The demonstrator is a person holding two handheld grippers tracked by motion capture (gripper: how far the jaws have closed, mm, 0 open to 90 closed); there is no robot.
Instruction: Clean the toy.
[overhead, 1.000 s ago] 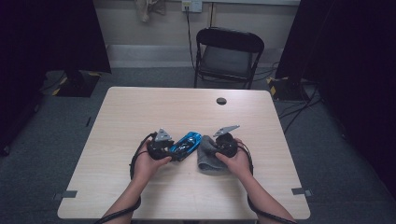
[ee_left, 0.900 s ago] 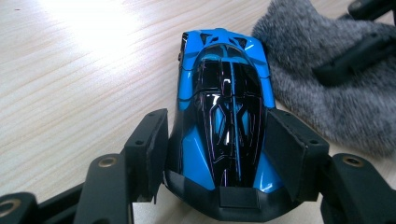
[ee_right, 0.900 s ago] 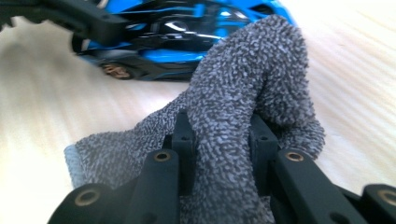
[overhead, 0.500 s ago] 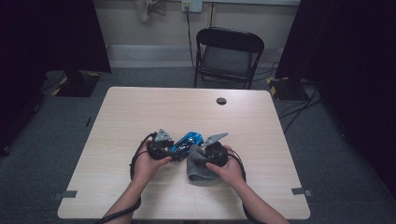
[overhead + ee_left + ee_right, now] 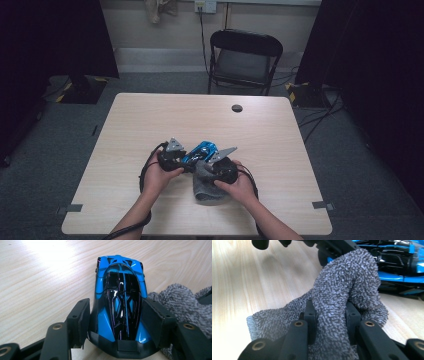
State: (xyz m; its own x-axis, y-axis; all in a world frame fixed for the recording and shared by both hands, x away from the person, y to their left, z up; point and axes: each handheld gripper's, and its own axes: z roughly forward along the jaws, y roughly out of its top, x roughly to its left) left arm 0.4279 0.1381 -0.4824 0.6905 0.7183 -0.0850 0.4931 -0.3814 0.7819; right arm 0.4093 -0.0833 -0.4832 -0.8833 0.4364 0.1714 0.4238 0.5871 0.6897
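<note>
My left claw clamps the blue car on the pale wood tabletop. My right claw pinches a fold of grey cloth beside the car. Beyond the tabletop: a black chair, grey carpet, dark curtains.

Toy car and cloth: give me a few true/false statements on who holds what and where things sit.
1. The left gripper is shut on the blue toy car. True.
2. The right gripper pinches a fold of the grey cloth. True.
3. The cloth is bright red. False: it is grey.
4. The toy car sits on the black chair. False: it is at the table, between the jaws of the left gripper.
5. A small dark round spot lies near the table's far edge. True.
</note>
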